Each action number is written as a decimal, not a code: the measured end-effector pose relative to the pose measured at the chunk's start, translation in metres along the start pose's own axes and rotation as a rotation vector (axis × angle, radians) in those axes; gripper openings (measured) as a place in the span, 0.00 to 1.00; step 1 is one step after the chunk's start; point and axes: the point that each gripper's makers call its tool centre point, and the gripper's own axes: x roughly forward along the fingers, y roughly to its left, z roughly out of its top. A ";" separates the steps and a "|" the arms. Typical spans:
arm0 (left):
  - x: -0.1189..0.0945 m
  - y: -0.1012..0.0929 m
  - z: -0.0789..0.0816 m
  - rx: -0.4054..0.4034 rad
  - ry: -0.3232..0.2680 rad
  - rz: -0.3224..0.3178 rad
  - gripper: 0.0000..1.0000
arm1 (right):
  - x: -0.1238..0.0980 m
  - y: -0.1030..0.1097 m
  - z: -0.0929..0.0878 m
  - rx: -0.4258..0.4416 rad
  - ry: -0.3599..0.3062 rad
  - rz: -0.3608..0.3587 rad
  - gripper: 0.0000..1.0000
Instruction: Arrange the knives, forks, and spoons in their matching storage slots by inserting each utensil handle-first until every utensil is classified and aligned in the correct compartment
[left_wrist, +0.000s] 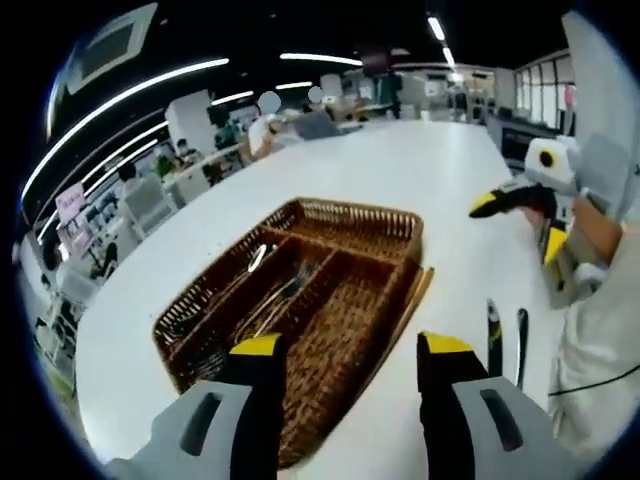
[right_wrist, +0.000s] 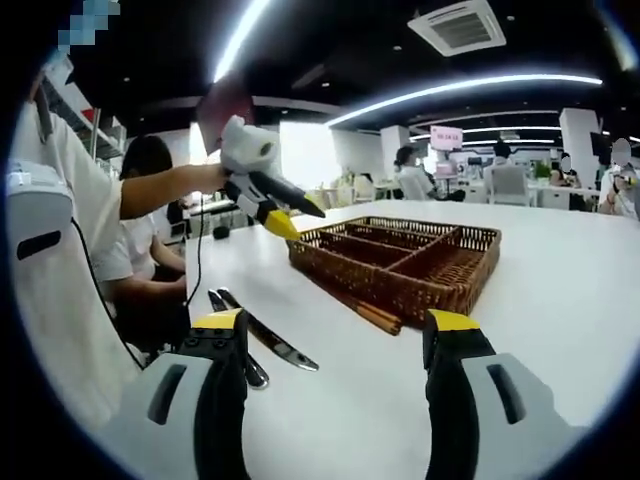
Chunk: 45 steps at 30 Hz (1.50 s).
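The left gripper (left_wrist: 350, 345) hung over the near end of the wicker tray (left_wrist: 384, 226), its yellow-tipped jaws spread wide with nothing between them. The tray sat on the white table (left_wrist: 420, 170), divided into long slots; a spoon (left_wrist: 257, 258) and a fork (left_wrist: 290, 287) lay in the compartments on its left side as the left gripper view had it. Two knives (left_wrist: 506, 335) lay side by side on the bare table just right of the tray.

The right gripper (right_wrist: 340, 328) was held low over the table, jaws likewise parted and empty. From that side the knives (right_wrist: 262, 338) lay between it and the tray (right_wrist: 455, 277), a pair of wooden chopsticks (right_wrist: 372, 313) resting against the tray's near wall. People sat at desks further off.
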 end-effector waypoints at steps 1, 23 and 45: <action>-0.001 -0.001 -0.001 -0.002 -0.009 0.004 0.53 | 0.000 -0.001 0.000 -0.002 0.002 -0.002 0.74; -0.010 -0.021 -0.008 -0.030 -0.047 -0.008 0.53 | 0.002 0.005 0.006 -0.028 0.008 0.007 0.74; -0.023 -0.042 -0.022 -0.079 -0.091 -0.009 0.52 | 0.011 0.017 0.007 -0.053 0.036 0.036 0.74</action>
